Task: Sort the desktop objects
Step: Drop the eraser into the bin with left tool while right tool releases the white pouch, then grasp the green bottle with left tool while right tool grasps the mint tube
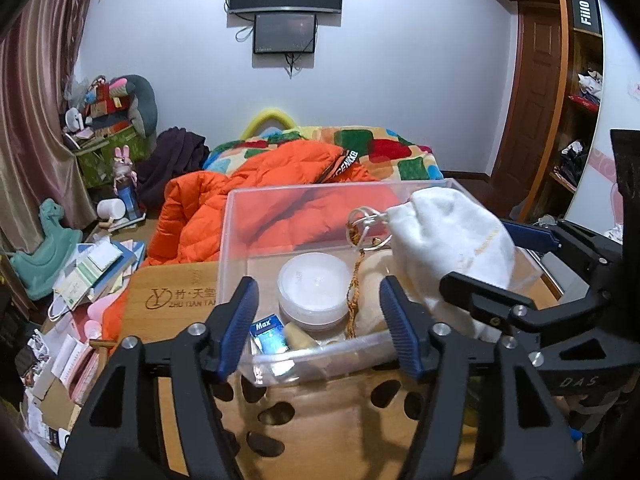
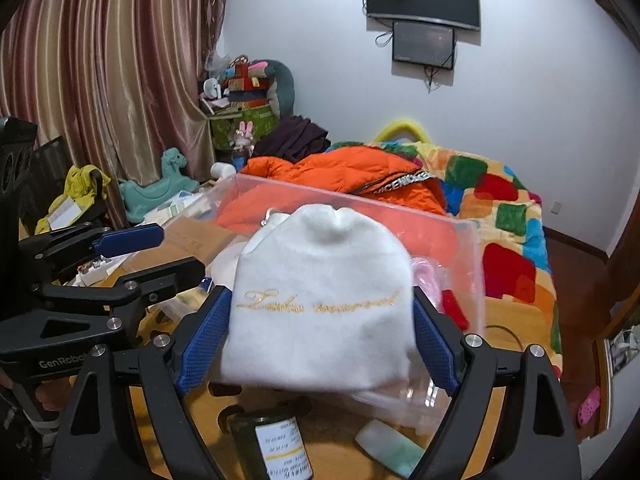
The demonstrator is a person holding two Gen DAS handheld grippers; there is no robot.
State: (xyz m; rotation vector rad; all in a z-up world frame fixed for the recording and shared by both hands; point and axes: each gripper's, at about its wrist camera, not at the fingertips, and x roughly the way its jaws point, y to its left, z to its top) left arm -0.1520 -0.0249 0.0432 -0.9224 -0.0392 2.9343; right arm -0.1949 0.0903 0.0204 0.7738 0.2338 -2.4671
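A clear plastic bin (image 1: 234, 248) stands on the wooden tabletop (image 1: 168, 292). In it lie a round white jar (image 1: 314, 286), a blue "Max" box (image 1: 270, 334) and a braided cord with metal rings (image 1: 366, 224). My right gripper (image 2: 320, 320) is shut on a white drawstring pouch (image 2: 320, 280) with gold lettering and holds it over the bin; the pouch also shows in the left wrist view (image 1: 452, 244). My left gripper (image 1: 320, 320) is open and empty at the bin's near wall.
A dark green jar (image 2: 272, 444) and a pale green bottle (image 2: 390, 446) lie on the table near my right gripper. An orange jacket (image 1: 248, 200) and colourful blanket (image 1: 372, 148) lie on the bed behind. Books and papers (image 1: 96, 272) clutter the left.
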